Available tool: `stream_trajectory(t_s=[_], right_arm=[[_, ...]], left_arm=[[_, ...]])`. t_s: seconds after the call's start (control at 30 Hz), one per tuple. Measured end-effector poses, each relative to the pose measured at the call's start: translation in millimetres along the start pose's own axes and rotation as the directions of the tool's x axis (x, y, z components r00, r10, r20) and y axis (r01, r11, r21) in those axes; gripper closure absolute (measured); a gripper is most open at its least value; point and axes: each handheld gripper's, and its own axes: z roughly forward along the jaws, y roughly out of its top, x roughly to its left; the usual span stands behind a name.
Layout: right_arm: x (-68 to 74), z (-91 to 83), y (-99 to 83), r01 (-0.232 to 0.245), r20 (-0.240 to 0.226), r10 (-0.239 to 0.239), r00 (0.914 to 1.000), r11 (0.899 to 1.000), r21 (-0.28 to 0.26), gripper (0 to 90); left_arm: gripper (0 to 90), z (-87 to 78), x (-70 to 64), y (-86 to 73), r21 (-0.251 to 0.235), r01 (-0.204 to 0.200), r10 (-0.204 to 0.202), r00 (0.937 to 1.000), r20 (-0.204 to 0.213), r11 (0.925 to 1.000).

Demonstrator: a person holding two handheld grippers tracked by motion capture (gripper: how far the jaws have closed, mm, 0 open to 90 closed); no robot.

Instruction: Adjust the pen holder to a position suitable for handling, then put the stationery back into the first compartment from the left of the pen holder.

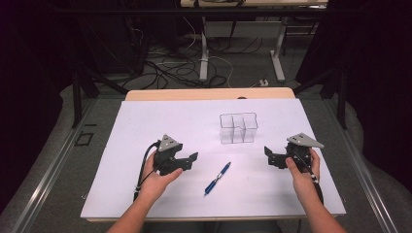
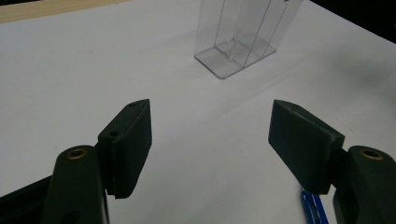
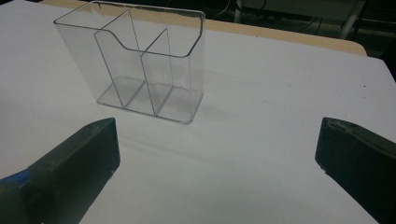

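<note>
A blue pen [image 1: 217, 179] lies flat on the white table [image 1: 145, 121] between the two hands, touching neither, with a clear plastic holder [image 1: 238, 128] standing upright beyond it — the left gripper [image 1: 190, 162] and the right gripper [image 1: 270, 157] both have their jaws spread wide on nothing.

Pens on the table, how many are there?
1. A blue pen lies on the white table between the left gripper and right gripper, nearer the person than the clear organizer, which looks empty.
</note>
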Motion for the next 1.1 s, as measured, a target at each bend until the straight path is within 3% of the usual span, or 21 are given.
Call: stream_trajectory(t_s=[0.33, 0.43, 0.57, 0.73, 0.83, 0.9, 1.0, 1.1], right_arm=[[-3.7, -1.4, -0.8, -0.007, -0.002, 0.007, 1.0, 1.0, 0.002, 0.0], [-4.2, -2.1, -1.2, -0.01, 0.0, 0.01, 1.0, 1.0, 0.004, 0.0], [-5.8, -2.2, -1.9, -0.014, 0.0, 0.014, 0.9999, 1.0, 0.008, 0.0], [-6.8, -2.1, -2.7, -0.017, -0.002, 0.017, 0.9998, 1.0, 0.015, 0.0], [-7.9, -0.8, -3.5, -0.018, -0.004, 0.018, 0.9998, 1.0, 0.013, 0.0], [-8.4, -1.0, -3.9, -0.019, 0.001, 0.019, 0.9998, 1.0, 0.019, 0.0], [-9.6, -0.8, -4.7, -0.025, 0.001, 0.025, 0.9997, 0.999, 0.026, 0.0], [-10.9, 0.3, -5.7, -0.024, 0.002, 0.024, 0.9997, 0.999, 0.028, 0.0]], left_arm=[[38.6, 22.4, -21.0, 22.9, 0.102, -0.023, 0.018, 0.9987, 0.047, 0.9945], [41.9, 28.2, -23.8, 28.8, 0.133, -0.01, 0.001, 0.9978, 0.066, 0.991], [46.5, 34.8, -26.6, 34.0, 0.17, 0.045, -0.062, 0.9932, 0.098, 0.9844], [50.6, 41.8, -29.9, 35.9, 0.205, 0.057, -0.083, 0.9889, 0.123, 0.9771], [54.1, 47.8, -31.8, 35.4, 0.247, 0.067, -0.105, 0.984, 0.144, 0.9666], [55.8, 52.2, -33.3, 35.0, 0.262, 0.091, -0.136, 0.9779, 0.159, 0.9608], [58.9, 57.2, -32.4, 34.7, 0.312, 0.084, -0.148, 0.9713, 0.186, 0.9462], [60.5, 64.2, -34.4, 32.6, 0.335, 0.103, -0.178, 0.963, 0.202, 0.9367]])
